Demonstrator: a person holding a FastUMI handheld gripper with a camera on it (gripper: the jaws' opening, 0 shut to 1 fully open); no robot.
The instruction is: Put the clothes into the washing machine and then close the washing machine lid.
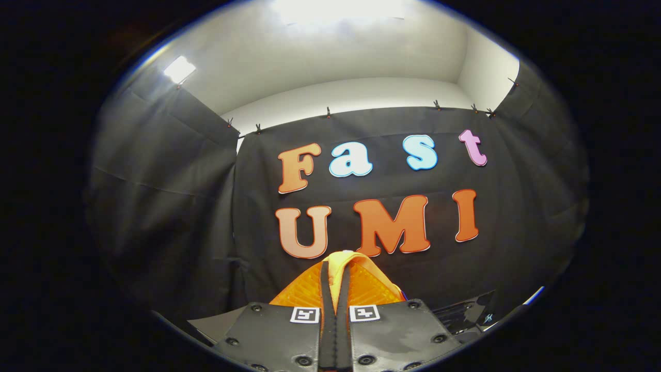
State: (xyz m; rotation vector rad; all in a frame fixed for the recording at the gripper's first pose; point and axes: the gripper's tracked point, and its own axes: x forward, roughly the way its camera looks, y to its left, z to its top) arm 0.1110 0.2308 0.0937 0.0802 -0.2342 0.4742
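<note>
Gripper view, taken along the two fingers. We see the gripper (335,289) with its fingers drawn almost together, leaving only a thin slot between the black pads (327,294). Pinched in that slot is a fold of orange cloth (369,287), which we take to be one of the clothes named in the task. The fabric bulges out on both sides of the fingers and rises in a small yellowish crest just past the fingertips; both pads appear to press on it. We judge the near-closed grip to be deliberate: a limp garment slips unless it is clamped tight on a gathered fold.

The fingers point well upward, toward the black curtain wall (155,206) and the pale ceiling (335,51) above it. We read this raised pose as a carrying posture, lifting the garment so that its hanging part can clear whatever lies below. How much cloth hangs beneath the fingers we cannot tell.

Low down, to the right of the fingers, a dark glossy surface (465,312) shows; it may belong to the washing machine, but we cannot say so with certainty. The drum opening and lid cannot be located from here, so we judge the loading step unfinished and the lid-closing step still ahead.
</note>
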